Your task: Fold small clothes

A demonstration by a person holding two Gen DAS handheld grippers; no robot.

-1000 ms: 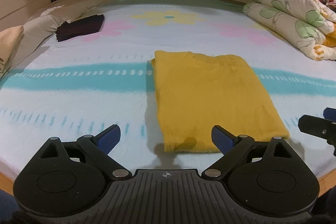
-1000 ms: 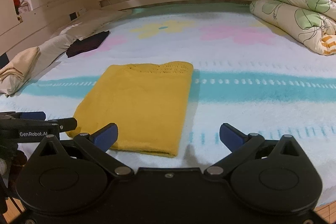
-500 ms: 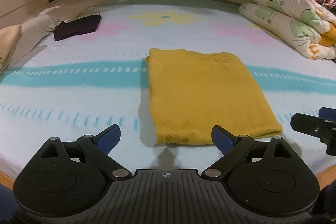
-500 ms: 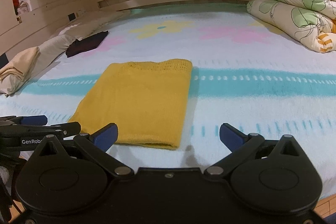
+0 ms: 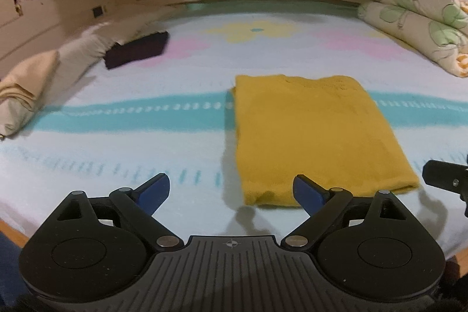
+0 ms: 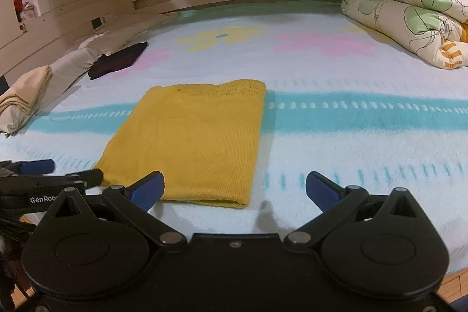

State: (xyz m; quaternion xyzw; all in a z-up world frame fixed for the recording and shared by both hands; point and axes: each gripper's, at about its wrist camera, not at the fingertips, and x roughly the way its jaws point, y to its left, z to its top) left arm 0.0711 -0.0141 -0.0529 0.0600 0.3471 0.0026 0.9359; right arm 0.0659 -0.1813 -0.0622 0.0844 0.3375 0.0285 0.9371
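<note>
Folded yellow garment (image 5: 316,133) flat mid-bed on teal stripe (image 6: 365,114). Left gripper (image 5: 231,189) and right gripper (image 6: 234,190), both spread and empty, just short of garment's near edge, probably poised for another fold.

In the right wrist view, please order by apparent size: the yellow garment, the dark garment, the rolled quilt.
1. yellow garment, though it lies nearest the camera.
2. rolled quilt, cut by the frame edge, so likely bigger in truth.
3. dark garment, farther away.
</note>
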